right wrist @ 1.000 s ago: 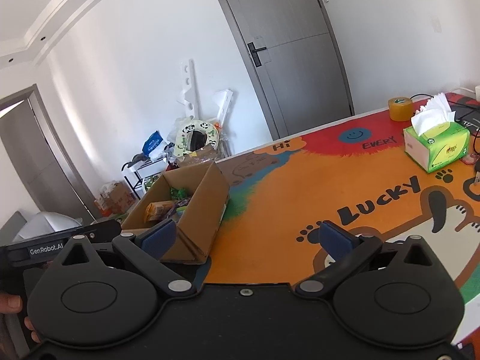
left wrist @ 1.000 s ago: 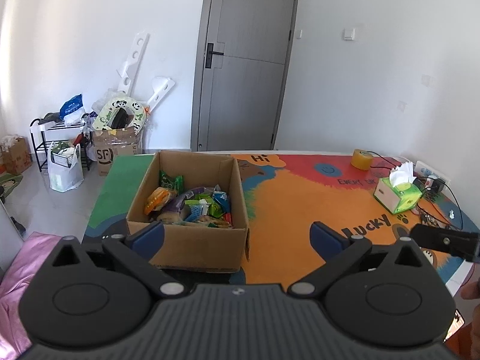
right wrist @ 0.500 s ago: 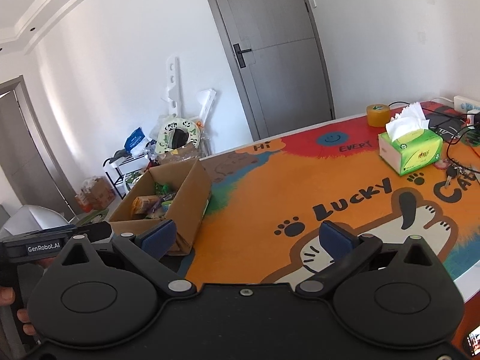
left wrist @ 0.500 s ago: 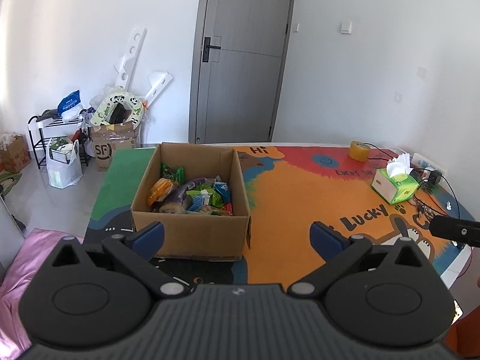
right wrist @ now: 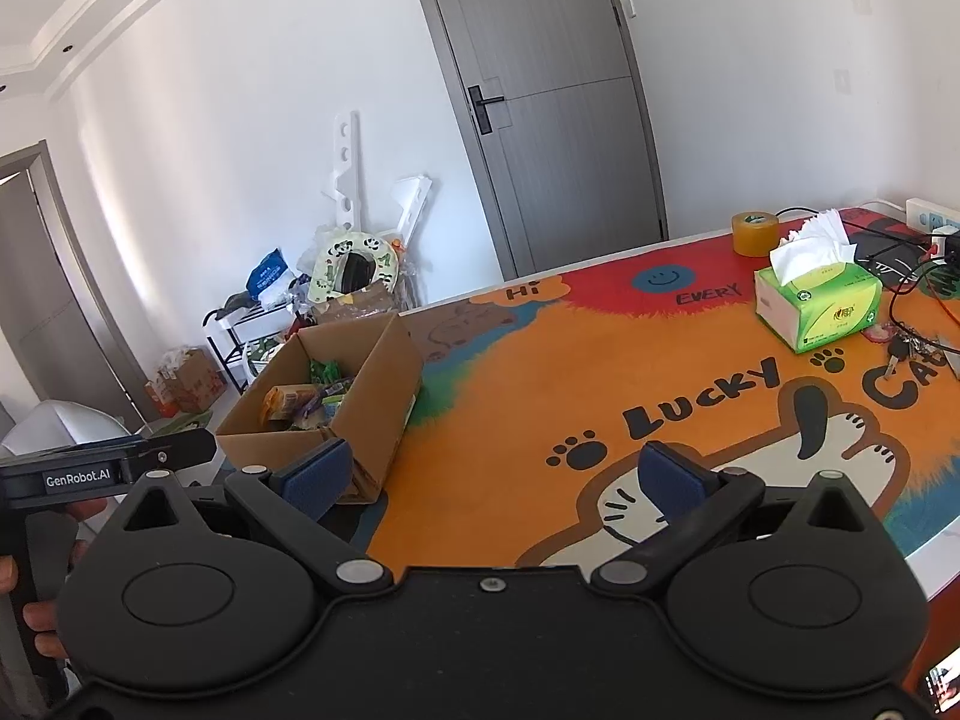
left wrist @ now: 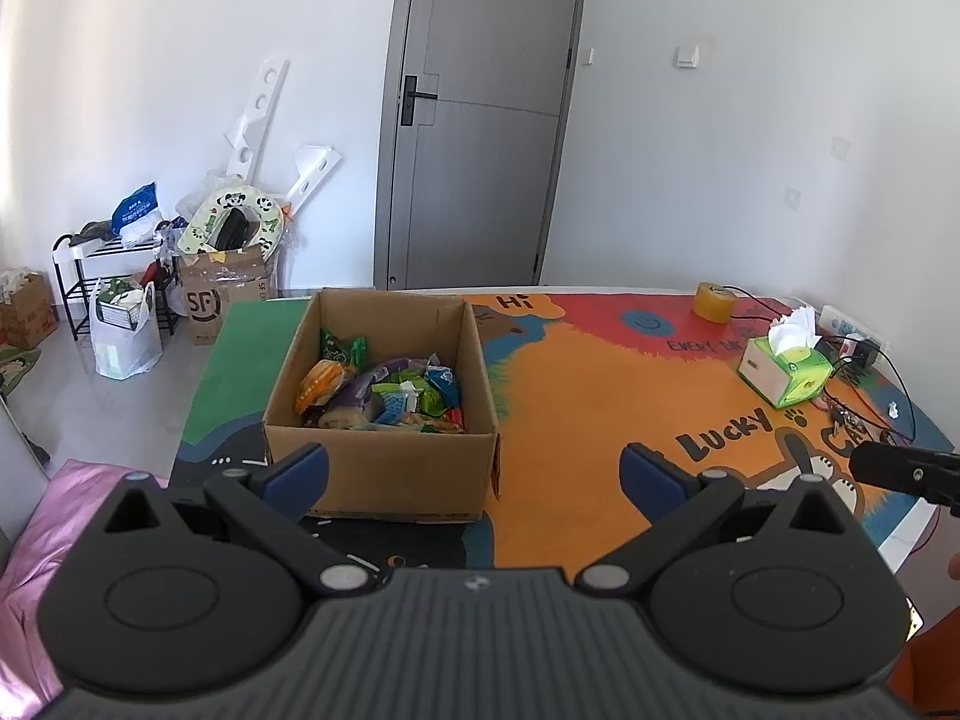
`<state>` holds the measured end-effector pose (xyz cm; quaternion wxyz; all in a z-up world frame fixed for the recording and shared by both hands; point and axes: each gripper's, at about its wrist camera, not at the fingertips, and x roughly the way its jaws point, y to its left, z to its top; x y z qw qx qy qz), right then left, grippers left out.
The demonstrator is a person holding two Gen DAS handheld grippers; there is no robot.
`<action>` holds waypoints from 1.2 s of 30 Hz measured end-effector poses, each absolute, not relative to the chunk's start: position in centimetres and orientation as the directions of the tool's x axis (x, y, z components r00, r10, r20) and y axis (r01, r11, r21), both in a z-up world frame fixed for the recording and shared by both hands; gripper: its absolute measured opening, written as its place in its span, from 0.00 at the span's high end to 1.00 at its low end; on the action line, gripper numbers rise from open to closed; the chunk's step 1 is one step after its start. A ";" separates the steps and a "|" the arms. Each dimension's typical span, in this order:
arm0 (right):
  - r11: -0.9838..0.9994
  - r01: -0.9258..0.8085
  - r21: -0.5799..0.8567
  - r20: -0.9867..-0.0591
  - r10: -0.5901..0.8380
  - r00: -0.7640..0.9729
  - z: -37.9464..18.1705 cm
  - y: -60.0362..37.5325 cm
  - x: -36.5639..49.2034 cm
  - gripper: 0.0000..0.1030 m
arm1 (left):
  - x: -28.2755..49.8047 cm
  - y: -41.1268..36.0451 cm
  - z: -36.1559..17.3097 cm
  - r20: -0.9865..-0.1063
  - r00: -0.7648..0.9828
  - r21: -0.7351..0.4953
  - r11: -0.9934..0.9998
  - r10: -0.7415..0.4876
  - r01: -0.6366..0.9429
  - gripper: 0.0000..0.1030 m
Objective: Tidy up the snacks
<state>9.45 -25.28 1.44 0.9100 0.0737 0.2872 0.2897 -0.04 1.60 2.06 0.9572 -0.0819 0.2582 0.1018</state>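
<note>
— Left hand-held gripper is hanging over the near edge of the table, isn't it? How are its jaws standing?

— Spread wide, gripping nothing. Its blue fingertips are sitting apart, one in front of the cardboard box's near wall, the other over the orange part of the mat.

— And the right hand-held gripper?

— Likewise released and empty, jaws wide, hovering above the cat drawing on the mat, to the right of the box. In its own view the left tool's body, marked GenRobot.AI, is showing at the left edge.

— Where are the snacks lying?

— All are sitting inside the open cardboard box, heaped on its floor: an orange packet, green wrappers, something purple and blue among them. The box is resting on the left part of the table, where the mat is turning green and dark.

— Anything else on the table?

— A green tissue box is standing well apart from the carton, toward the far right, with a roll of tape just behind it. Cables and keys are lying beside the tissue box.
</note>
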 end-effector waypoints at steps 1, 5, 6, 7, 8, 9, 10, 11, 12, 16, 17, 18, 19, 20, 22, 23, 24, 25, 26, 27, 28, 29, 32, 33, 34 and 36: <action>0.821 -0.485 0.301 -0.481 0.570 0.666 1.4 -25.2 9.4 0.00 | 0.0 1.6 2.1 -0.512 0.845 -0.104 0.966 0.153 -0.237 0.01; 0.819 -0.490 0.301 -0.484 0.573 0.661 1.3 -25.2 9.6 0.00 | -0.1 1.6 1.9 -0.514 0.845 -0.099 0.968 0.148 -0.230 0.01; 0.819 -0.488 0.302 -0.485 0.573 0.660 1.3 -25.2 9.6 0.00 | -0.1 1.5 1.9 -0.516 0.844 -0.098 0.968 0.149 -0.231 0.01; 0.818 -0.489 0.303 -0.486 0.574 0.659 1.3 -25.3 9.6 0.00 | -0.1 1.5 1.8 -0.517 0.843 -0.097 0.968 0.149 -0.231 0.01; 0.817 -0.490 0.303 -0.486 0.575 0.658 1.3 -25.2 9.6 0.00 | 0.0 1.5 1.8 -0.517 0.843 -0.096 0.968 0.150 -0.231 0.01; 0.818 -0.490 0.301 -0.487 0.574 0.658 1.3 -25.2 9.6 0.00 | 0.0 1.5 1.8 -0.516 0.843 -0.095 0.968 0.151 -0.232 0.01; 0.818 -0.491 0.300 -0.487 0.574 0.658 1.3 -25.1 9.6 0.00 | -0.1 1.6 1.8 -0.512 0.845 -0.097 0.967 0.153 -0.234 0.01; 0.817 -0.491 0.302 -0.487 0.575 0.658 1.3 -25.1 9.6 0.00 | -0.2 1.7 1.9 -0.510 0.847 -0.101 0.967 0.154 -0.236 0.01; 0.817 -0.491 0.302 -0.487 0.575 0.657 1.3 -25.1 9.6 0.00 | -0.2 1.8 2.0 -0.508 0.848 -0.105 0.966 0.154 -0.238 0.01; 0.816 -0.492 0.303 -0.485 0.577 0.657 1.3 -25.0 9.6 0.00 | -0.4 2.1 2.1 -0.504 0.849 -0.111 0.963 0.160 -0.247 0.01; 0.817 -0.490 0.304 -0.486 0.576 0.657 1.3 -25.1 9.7 0.00 | -0.4 2.1 2.1 -0.504 0.848 -0.111 0.962 0.161 -0.249 0.01; 0.817 -0.490 0.305 -0.487 0.576 0.657 1.3 -25.1 9.7 0.00 | -0.3 2.2 2.1 -0.505 0.848 -0.112 0.962 0.162 -0.251 0.01; 0.816 -0.491 0.306 -0.486 0.577 0.656 1.3 -25.1 9.7 0.00 | -0.3 2.2 2.1 -0.506 0.847 -0.111 0.962 0.162 -0.251 0.01; 0.814 -0.492 0.308 -0.486 0.580 0.654 1.3 -25.1 9.7 0.00 | -0.3 2.2 2.1 -0.507 0.847 -0.110 0.962 0.161 -0.249 0.01; 0.813 -0.493 0.309 -0.483 0.581 0.655 1.4 -25.1 9.6 0.00 | -0.3 2.3 2.2 -0.507 0.847 -0.108 0.963 0.161 -0.248 0.00; 0.813 -0.494 0.307 -0.482 0.580 0.656 1.4 -25.1 9.6 0.00 | -0.4 2.4 2.2 -0.507 0.847 -0.110 0.962 0.162 -0.249 0.01; 0.814 -0.494 0.306 -0.483 0.580 0.656 1.4 -25.1 9.6 0.00 | -0.4 2.4 2.2 -0.506 0.847 -0.111 0.962 0.163 -0.251 0.01; 0.814 -0.493 0.307 -0.484 0.580 0.656 1.3 -25.1 9.6 0.00 | -0.3 2.4 2.3 -0.506 0.847 -0.112 0.961 0.163 -0.252 0.01; 0.814 -0.493 0.308 -0.484 0.580 0.655 1.3 -25.1 9.6 0.00 | -0.3 2.5 2.3 -0.506 0.847 -0.111 0.962 0.162 -0.250 0.00; 0.814 -0.492 0.308 -0.486 0.580 0.654 1.3 -25.1 9.6 0.00 | -0.4 2.5 2.3 -0.505 0.847 -0.110 0.962 0.163 -0.251 0.01; 0.815 -0.491 0.308 -0.486 0.578 0.655 1.3 -25.1 9.6 0.00 | -0.4 2.5 2.3 -0.503 0.849 -0.110 0.961 0.165 -0.253 0.01; 0.815 -0.491 0.308 -0.487 0.578 0.655 1.3 -25.1 9.6 0.00 | -0.4 2.5 2.3 -0.500 0.850 -0.112 0.960 0.167 -0.255 0.01; 0.815 -0.492 0.307 -0.487 0.578 0.655 1.3 -25.1 9.6 0.00 | -0.4 2.7 2.3 -0.501 0.850 -0.115 0.960 0.166 -0.255 0.00; 0.815 -0.492 0.306 -0.487 0.578 0.655 1.3 -25.1 9.6 0.00 | -0.4 2.7 2.3 -0.501 0.850 -0.114 0.960 0.166 -0.255 0.00; 0.815 -0.493 0.306 -0.486 0.579 0.655 1.3 -25.1 9.7 0.00 | -0.4 2.7 2.3 -0.501 0.850 -0.114 0.960 0.165 -0.254 0.00; 0.814 -0.490 0.312 -0.488 0.580 0.653 1.3 -25.1 9.7 0.00 | -0.4 2.7 2.3 -0.501 0.850 -0.115 0.960 0.164 -0.254 0.01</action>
